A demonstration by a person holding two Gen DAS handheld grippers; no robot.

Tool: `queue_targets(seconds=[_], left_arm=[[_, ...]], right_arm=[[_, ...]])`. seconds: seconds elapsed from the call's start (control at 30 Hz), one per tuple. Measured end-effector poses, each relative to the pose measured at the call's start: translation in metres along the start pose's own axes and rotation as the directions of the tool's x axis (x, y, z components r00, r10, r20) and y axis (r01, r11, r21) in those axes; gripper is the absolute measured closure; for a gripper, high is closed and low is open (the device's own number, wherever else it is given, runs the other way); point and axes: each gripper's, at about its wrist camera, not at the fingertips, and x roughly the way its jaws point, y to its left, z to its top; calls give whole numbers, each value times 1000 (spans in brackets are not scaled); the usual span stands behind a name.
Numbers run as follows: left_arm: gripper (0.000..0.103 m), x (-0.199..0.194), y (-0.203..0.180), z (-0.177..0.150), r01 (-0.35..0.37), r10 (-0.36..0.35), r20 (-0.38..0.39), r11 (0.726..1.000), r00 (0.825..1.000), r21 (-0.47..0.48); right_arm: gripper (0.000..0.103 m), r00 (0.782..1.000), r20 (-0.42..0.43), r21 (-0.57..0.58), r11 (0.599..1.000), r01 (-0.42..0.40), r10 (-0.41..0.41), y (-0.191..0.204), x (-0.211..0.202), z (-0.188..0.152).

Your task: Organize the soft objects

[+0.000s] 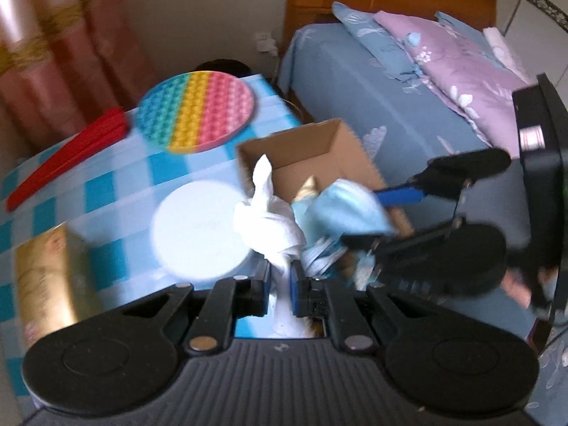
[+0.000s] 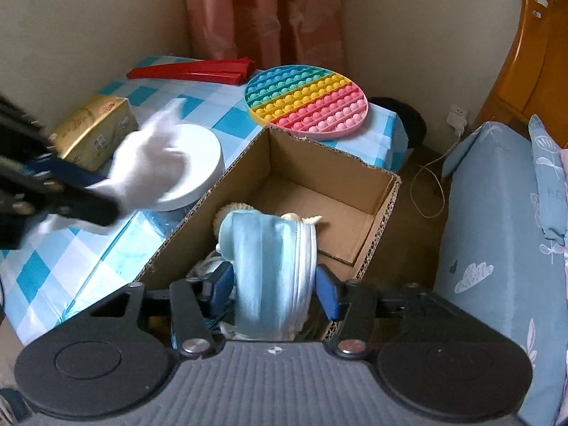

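Observation:
My left gripper (image 1: 280, 284) is shut on a crumpled white tissue (image 1: 269, 213) and holds it above the checked table near the open cardboard box (image 1: 319, 149). It also shows in the right wrist view (image 2: 88, 191), with the tissue (image 2: 149, 156) blurred. My right gripper (image 2: 273, 284) holds a folded light-blue face mask (image 2: 269, 266) between its blue pads (image 2: 326, 291), over the near end of the box (image 2: 319, 191). A pale stuffed item (image 2: 230, 213) lies in the box behind the mask. The mask (image 1: 340, 209) and right gripper (image 1: 390, 220) also show in the left wrist view.
On the blue-checked table (image 2: 71, 259) are a round rainbow pop-it mat (image 2: 305, 101), a red folded fan (image 2: 191, 71), a gold box (image 2: 92, 131) and a white round lid (image 2: 191, 163). A bed with blue sheet (image 2: 497, 248) stands to the right. Pink curtains (image 2: 262, 10) hang behind.

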Motion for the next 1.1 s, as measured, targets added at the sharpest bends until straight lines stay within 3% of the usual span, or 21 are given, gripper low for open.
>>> queue_targets(seconds=[0.13, 0.23, 0.4, 0.5, 0.67, 0.73, 0.87, 1.0, 1.1], left_arm=[[94, 18, -6, 22, 38, -39, -4, 999, 999, -28], [94, 35, -6, 38, 51, -52, -12, 996, 999, -71], [93, 72, -10, 56, -10, 2, -70, 993, 998, -117], [83, 87, -11, 58, -36, 23, -97, 990, 995, -133], [38, 81, -18, 58, -57, 50, -74, 993, 996, -106], [28, 73, -20, 58, -61, 57, -45, 994, 997, -95], [14, 57, -20, 53, -74, 74, -2, 993, 997, -91], [11, 35, -17, 36, -100, 104, 46, 992, 993, -76], [10, 16, -11, 20, -140, 147, 80, 987, 986, -85]], right_arm=[[36, 1000, 0, 0, 1000, -19, 19, -3, -3, -8], [34, 1000, -2, -16, 999, -28, 28, 1, -8, -16], [33, 1000, 2, -45, 999, -27, 27, 10, -11, -21], [32, 999, 7, -35, 998, -45, 46, 11, -14, -23], [27, 998, 18, -22, 998, -58, 59, 12, -17, -23], [26, 998, 22, -14, 998, -63, 63, 12, -19, -23], [22, 997, 25, 8, 997, -71, 71, 16, -24, -24], [21, 999, 4, 29, 999, -45, 45, 26, -29, -25], [7, 999, -35, 61, 998, 10, -8, 33, -28, -27]])
